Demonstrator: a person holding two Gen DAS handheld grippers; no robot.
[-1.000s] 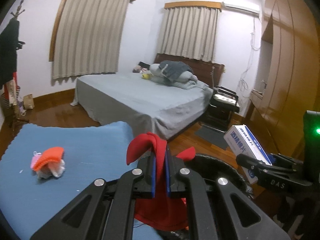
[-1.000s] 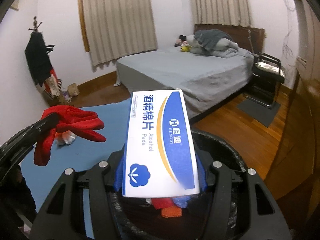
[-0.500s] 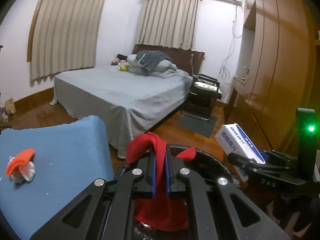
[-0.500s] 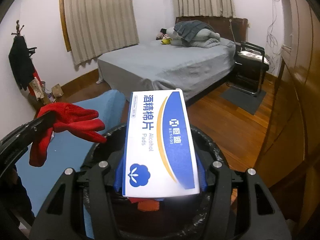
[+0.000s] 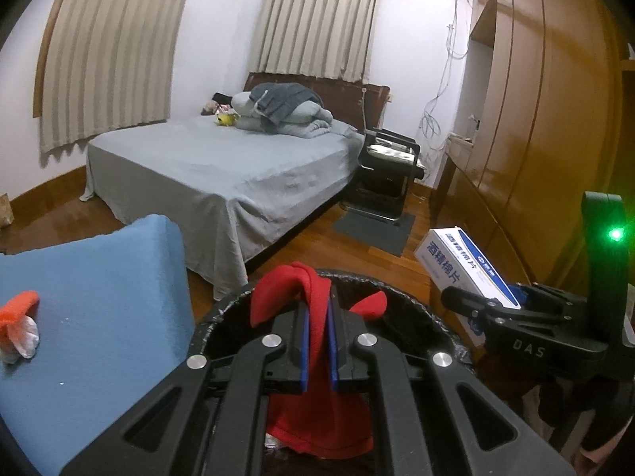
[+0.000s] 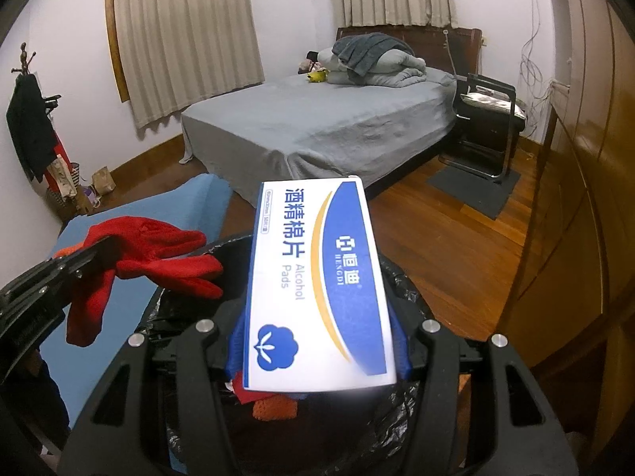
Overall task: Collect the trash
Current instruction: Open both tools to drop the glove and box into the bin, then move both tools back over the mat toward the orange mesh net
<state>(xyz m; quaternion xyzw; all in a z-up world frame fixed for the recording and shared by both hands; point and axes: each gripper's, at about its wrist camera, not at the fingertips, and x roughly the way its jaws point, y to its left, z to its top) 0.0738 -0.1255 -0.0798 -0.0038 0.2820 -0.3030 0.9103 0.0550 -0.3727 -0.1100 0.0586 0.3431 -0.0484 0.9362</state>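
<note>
Left tongs (image 5: 317, 341) are clenched on a limp red fabric glove (image 5: 317, 317), held over the round black-lined trash bin (image 5: 416, 313). Left of them, an orange-and-white scrap (image 5: 18, 327) waits on the blue-covered bench (image 5: 99, 297).

Right tongs (image 6: 317, 341) grip a white-and-blue cardboard alcohol-pad box (image 6: 317, 285) above the same bin, where red and orange scraps (image 6: 270, 402) already lie. Neither held item is dropped yet.

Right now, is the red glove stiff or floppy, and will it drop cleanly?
Probably floppy: the red glove droops on both sides of the left gripper. Likely light. It may snag on the bin rim, since it hangs unevenly.
</note>
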